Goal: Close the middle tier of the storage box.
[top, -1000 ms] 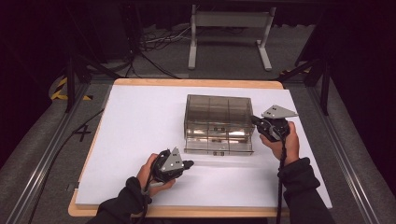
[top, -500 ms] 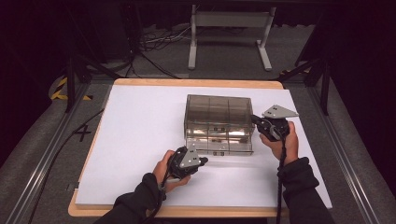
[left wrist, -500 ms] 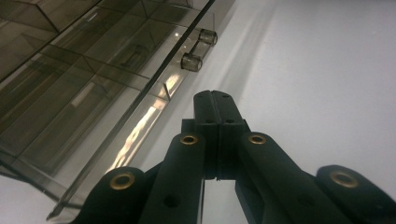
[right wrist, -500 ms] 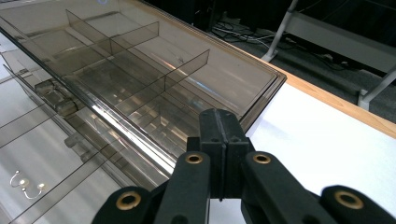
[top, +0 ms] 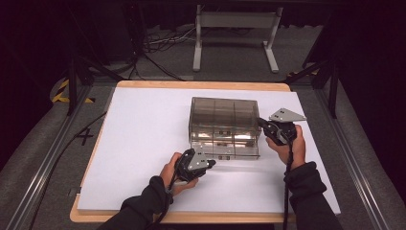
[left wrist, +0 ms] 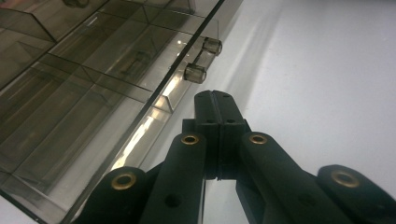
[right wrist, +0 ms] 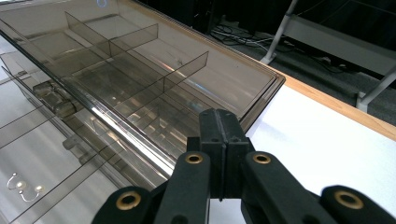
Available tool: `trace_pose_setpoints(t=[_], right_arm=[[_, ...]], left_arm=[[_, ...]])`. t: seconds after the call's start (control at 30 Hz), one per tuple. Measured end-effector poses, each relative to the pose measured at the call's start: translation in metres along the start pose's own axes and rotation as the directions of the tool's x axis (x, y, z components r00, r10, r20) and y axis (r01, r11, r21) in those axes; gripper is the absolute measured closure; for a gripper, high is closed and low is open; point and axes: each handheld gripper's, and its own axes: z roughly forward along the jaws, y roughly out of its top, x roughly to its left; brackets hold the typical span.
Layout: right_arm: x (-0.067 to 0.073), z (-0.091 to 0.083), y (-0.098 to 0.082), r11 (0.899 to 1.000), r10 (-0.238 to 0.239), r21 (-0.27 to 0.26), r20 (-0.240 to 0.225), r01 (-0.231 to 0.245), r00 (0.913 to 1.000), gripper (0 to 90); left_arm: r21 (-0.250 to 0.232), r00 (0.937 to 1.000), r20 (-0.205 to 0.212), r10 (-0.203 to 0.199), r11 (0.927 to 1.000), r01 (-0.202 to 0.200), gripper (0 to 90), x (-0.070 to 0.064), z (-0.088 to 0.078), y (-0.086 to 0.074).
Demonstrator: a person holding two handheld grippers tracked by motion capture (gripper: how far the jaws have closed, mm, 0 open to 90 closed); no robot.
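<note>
Since the earlier frame, the closed, empty left gripper (top: 209, 164) moves right, to the front knobs (left wrist: 203, 59) of the smoky transparent plastic drawer box (top: 223, 125) on the white table (top: 139, 129). At the box's right side, the right gripper (top: 262, 122), also closed and empty, seems to brace it. Probably the approach step; next the left jaws must open around a knob.

— From my high view, the contents of the smoky organizer box (top: 224, 125) are too small to tell.

— Same here. In my left gripper view the box (left wrist: 84, 88) runs off the top and left edges; whether the right gripper (top: 262, 123) touches it, I can't say.
</note>
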Motion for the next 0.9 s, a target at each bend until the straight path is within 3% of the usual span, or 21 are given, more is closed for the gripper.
trace_pose_setpoints(t=[0.3, 0.43, 0.8, 0.9], right_arm=[[-0.0002, -0.0002, -0.0003, 1.0, 0.003, -0.002, -0.004, -0.003, 1.0, 90.0], [-0.0008, -0.0002, -0.001, 1.0, 0.003, -0.007, -0.007, -0.003, 1.0, 90.0], [0.0026, -0.0026, -0.0035, 1.0, 0.001, -0.017, 0.004, -0.001, 1.0, 90.0], [0.0024, -0.0033, -0.0042, 1.0, 0.002, -0.02, -0.001, -0.002, 1.0, 90.0]], left_arm=[[0.015, 0.9995, -0.03, 0.006, 0.9999, -0.006, 90.0, -0.0011, 0.004, -0.0014], [0.004, 0.9996, -0.025, -0.014, 0.9999, 0.014, 90.0, 0.001, 0.0037, -0.0013], [0.003, 0.9985, -0.054, -0.003, 1.0, 0.003, 90.0, -0.001, 0.0072, 0.0037], [-0.001, 0.9987, -0.049, -0.016, 0.9999, 0.016, 90.0, 0.0015, 0.0085, 0.004]])
